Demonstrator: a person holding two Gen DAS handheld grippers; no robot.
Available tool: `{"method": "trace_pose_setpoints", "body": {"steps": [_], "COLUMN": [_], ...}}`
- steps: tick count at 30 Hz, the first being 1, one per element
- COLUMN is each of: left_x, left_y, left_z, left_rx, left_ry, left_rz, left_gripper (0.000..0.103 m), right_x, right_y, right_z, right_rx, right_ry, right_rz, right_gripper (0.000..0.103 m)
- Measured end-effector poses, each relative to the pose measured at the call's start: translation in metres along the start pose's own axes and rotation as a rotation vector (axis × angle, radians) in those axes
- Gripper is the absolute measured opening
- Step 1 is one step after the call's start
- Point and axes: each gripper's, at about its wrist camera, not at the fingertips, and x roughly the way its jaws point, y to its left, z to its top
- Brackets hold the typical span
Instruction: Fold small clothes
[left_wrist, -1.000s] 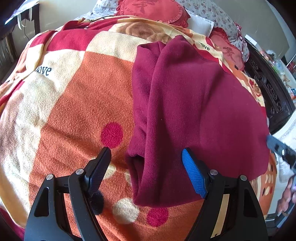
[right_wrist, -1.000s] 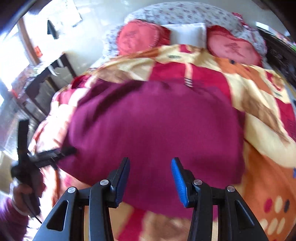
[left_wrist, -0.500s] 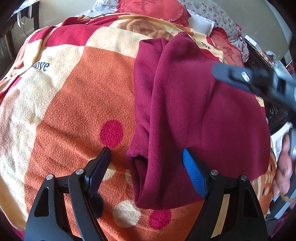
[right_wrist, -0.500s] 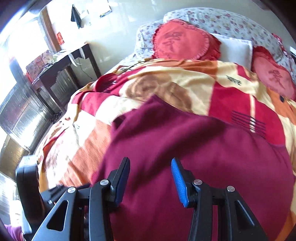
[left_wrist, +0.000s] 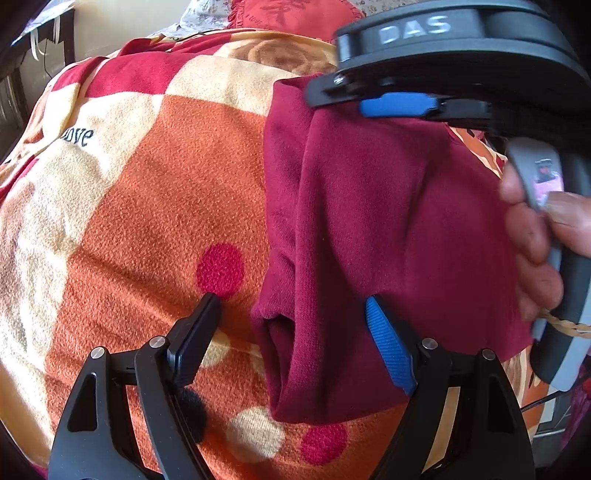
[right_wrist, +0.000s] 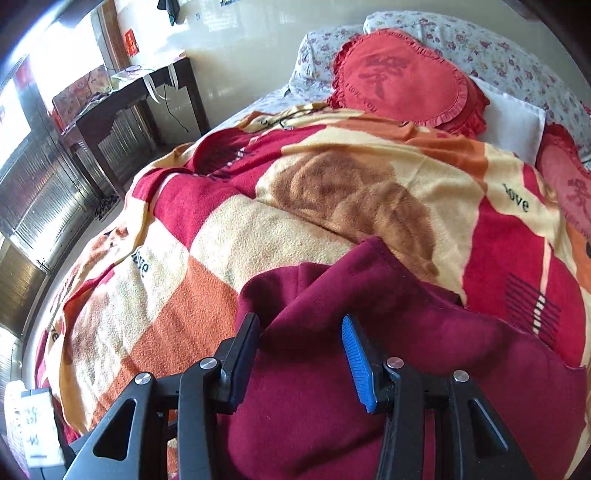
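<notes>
A dark red knit garment (left_wrist: 373, 229) lies partly folded on the patterned blanket (left_wrist: 122, 206) of a bed. Its near folded edge with a sleeve opening sits between the jaws of my left gripper (left_wrist: 291, 306), which is open and holds nothing. My right gripper (right_wrist: 301, 325) is open above the garment's far left edge (right_wrist: 332, 369). In the left wrist view it reaches in from the right over the garment's far end (left_wrist: 391, 103), held by a hand (left_wrist: 535, 240).
Red heart-shaped cushions (right_wrist: 402, 77) and a white pillow (right_wrist: 513, 122) lie at the head of the bed. A dark wooden side table (right_wrist: 122, 103) stands left of the bed by the wall. A dark carved frame borders the bed on the right.
My right gripper swung from the garment's near right side across to its far left edge and now fills the top right of the left wrist view. The left gripper stayed put.
</notes>
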Motion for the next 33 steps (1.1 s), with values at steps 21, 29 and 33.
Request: {"method": "trace_pose_setpoints", "body": {"steps": [21,29,33], "left_x": [-0.014,-0.004,0.002], "left_y": [0.041,0.04,0.033], "left_z": [-0.004,-0.002,0.006], "left_rx": [-0.116,-0.087,-0.073], "left_ry": [-0.038,-0.034,-0.034], "left_rz": [-0.143,-0.14,-0.134], "left_gripper": [0.082,0.082,0.084], "right_x": [0.017,0.048,0.052], "right_y": [0.009,0.047,0.052], "right_z": [0.01,0.01,0.001], "right_rx": [0.01,-0.144,-0.213], "right_ry": [0.088,0.145,0.099], "right_rz": [0.027,-0.189,-0.27], "right_gripper": [0.071,0.091,0.074]}}
